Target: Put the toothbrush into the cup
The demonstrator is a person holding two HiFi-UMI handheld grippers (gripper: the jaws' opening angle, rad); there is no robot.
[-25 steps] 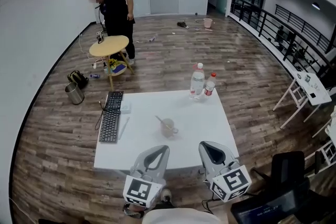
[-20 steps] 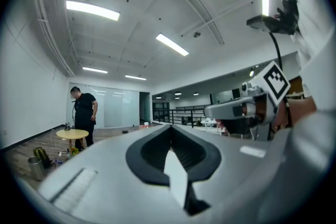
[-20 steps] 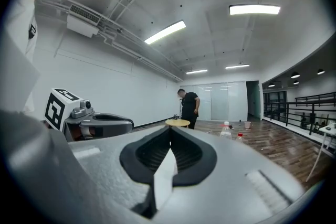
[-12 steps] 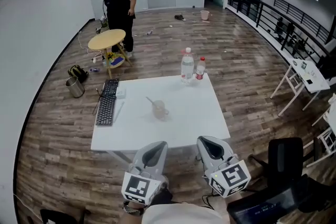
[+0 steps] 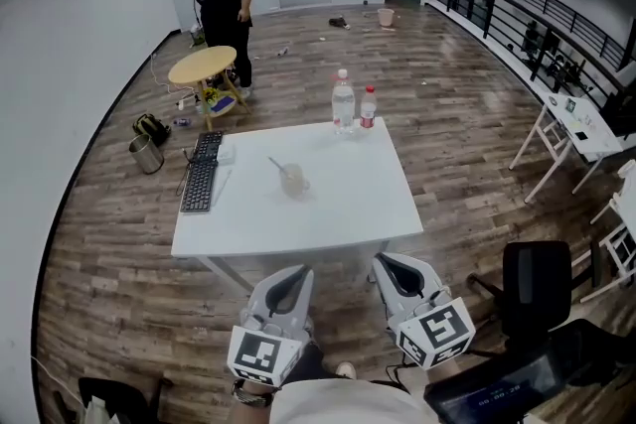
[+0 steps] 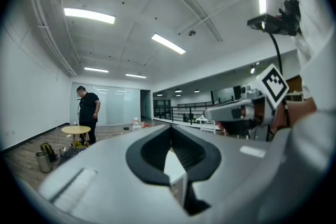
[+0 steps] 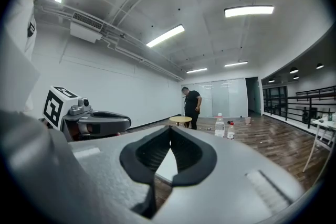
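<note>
A clear cup (image 5: 292, 180) stands near the middle of the white table (image 5: 338, 213), with the toothbrush (image 5: 276, 164) leaning out of it to the upper left. Both grippers hang low in the head view, short of the table's near edge and well apart from the cup. My left gripper (image 5: 298, 274) (image 6: 170, 139) is shut with nothing between its jaws. My right gripper (image 5: 387, 262) (image 7: 170, 140) is likewise shut and empty. Each gripper points level, and each shows from the side in the other's view.
A black keyboard (image 5: 200, 184) lies at the table's left edge, and two water bottles (image 5: 343, 102) stand at its far edge. A black chair (image 5: 537, 288) is at the lower right. Farther off are a round wooden table (image 5: 204, 67), a person (image 5: 224, 5) and a metal bin (image 5: 145, 154).
The view and both grippers have drawn back from the table. The grippers' tips, over the table's near edge before, now hang over the floor. The cup sits farther off.
</note>
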